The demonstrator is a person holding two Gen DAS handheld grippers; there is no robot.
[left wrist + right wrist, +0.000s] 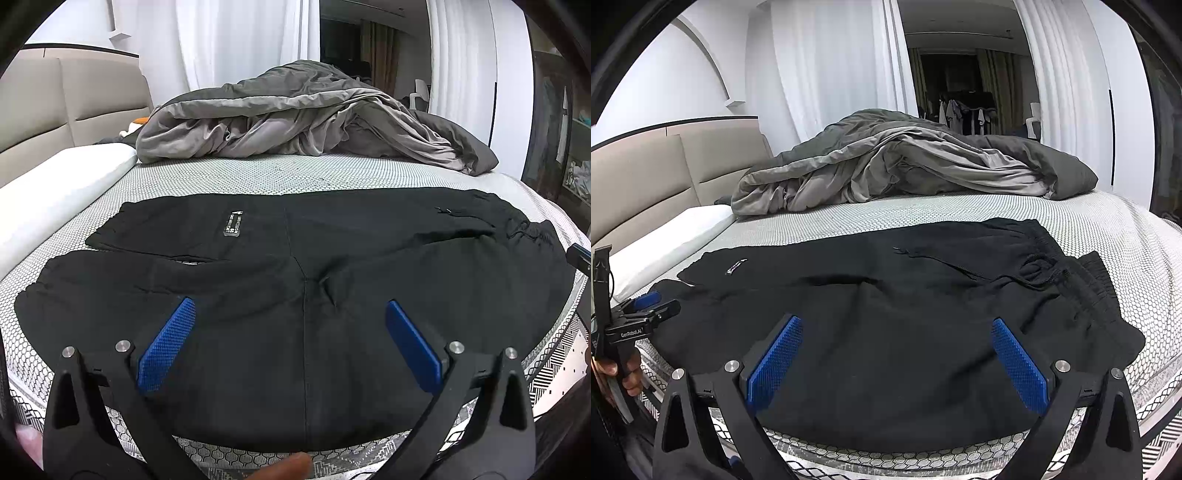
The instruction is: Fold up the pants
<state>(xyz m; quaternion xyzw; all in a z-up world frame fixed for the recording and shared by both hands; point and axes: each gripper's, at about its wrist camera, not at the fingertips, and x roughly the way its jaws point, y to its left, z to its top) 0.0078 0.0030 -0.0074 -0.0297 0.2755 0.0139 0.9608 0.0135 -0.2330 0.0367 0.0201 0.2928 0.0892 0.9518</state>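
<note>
The black pants lie spread flat on the mattress, well short of the heaped grey duvet at the far side, with the waistband bunched at the right end and the two leg cuffs at the left, toward the white pillow. The small white label sits on the leg nearer the duvet. Both tools hover over the near leg: the left gripper has its blue pads wide apart and holds nothing, and the right gripper is likewise spread and empty.

The step looks like the first fold, laying one leg over the other. To do it well, I'd say each gripper should pinch only the near leg's outer edge, one toward the cuff and one toward the waistband, lift together, and carry it away toward the duvet so the seams line up. The cloth looks soft and limp, so uneven lifting may drag wrinkles.
</note>
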